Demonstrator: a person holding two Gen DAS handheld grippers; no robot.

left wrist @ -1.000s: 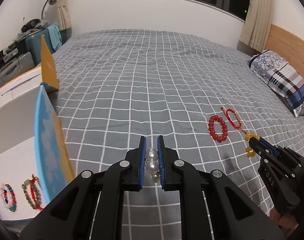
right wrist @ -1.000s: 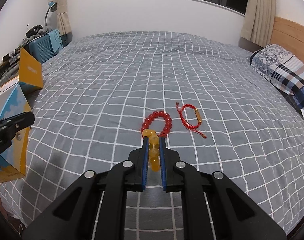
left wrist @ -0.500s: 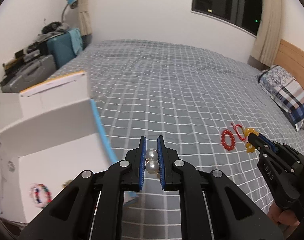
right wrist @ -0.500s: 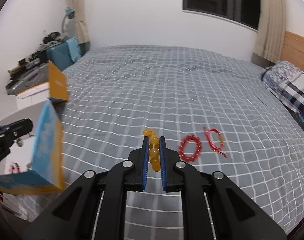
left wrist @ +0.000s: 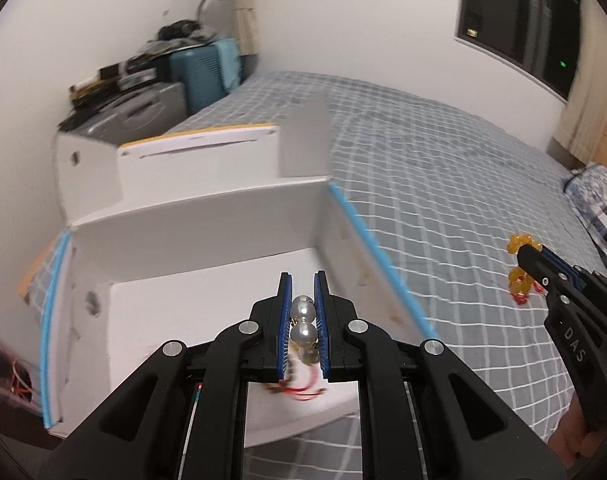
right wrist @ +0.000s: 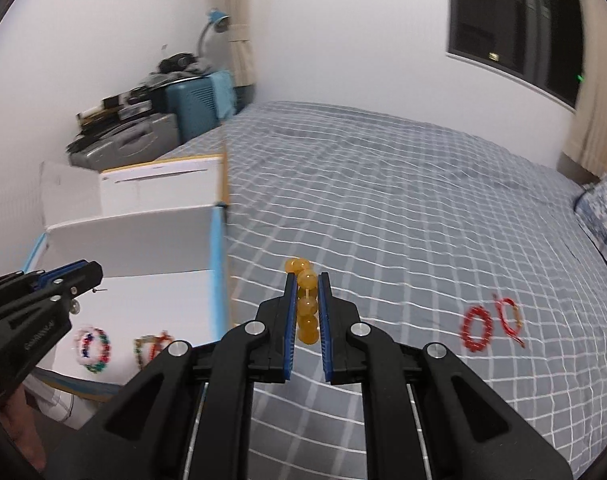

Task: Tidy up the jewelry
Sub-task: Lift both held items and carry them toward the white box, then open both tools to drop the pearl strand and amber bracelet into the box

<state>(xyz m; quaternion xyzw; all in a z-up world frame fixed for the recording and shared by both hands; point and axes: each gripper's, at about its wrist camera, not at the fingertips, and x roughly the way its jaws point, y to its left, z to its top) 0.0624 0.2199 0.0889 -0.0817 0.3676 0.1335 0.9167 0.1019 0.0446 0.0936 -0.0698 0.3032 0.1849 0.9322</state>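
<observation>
My left gripper [left wrist: 302,280] is shut on a string of grey-white pearls [left wrist: 303,320] and hangs over the open white box [left wrist: 191,240] at the bed's left edge. My right gripper [right wrist: 306,280] is shut on a yellow amber bead bracelet [right wrist: 306,304] above the grey checked bedspread [right wrist: 383,208], just right of the box's blue-edged wall [right wrist: 217,272]. In the right wrist view a multicoloured bead bracelet [right wrist: 92,345] and a brownish bracelet with red cord [right wrist: 153,348] lie on the box floor. A red bead bracelet [right wrist: 476,329] and a red cord bracelet [right wrist: 509,316] lie on the bed.
The box's lid flap [left wrist: 199,148] stands up behind it. Suitcases [right wrist: 199,100] and piled items sit against the wall beyond the bed corner, under a blue lamp [right wrist: 217,20]. A patterned pillow [right wrist: 601,208] lies at the far right. A dark window [right wrist: 515,16] is in the wall.
Both grippers have swung left and risen, each keeping its bracelet. The left one went from over the bedspread to over the box; the right one left the red bracelets behind, nearing the box.
</observation>
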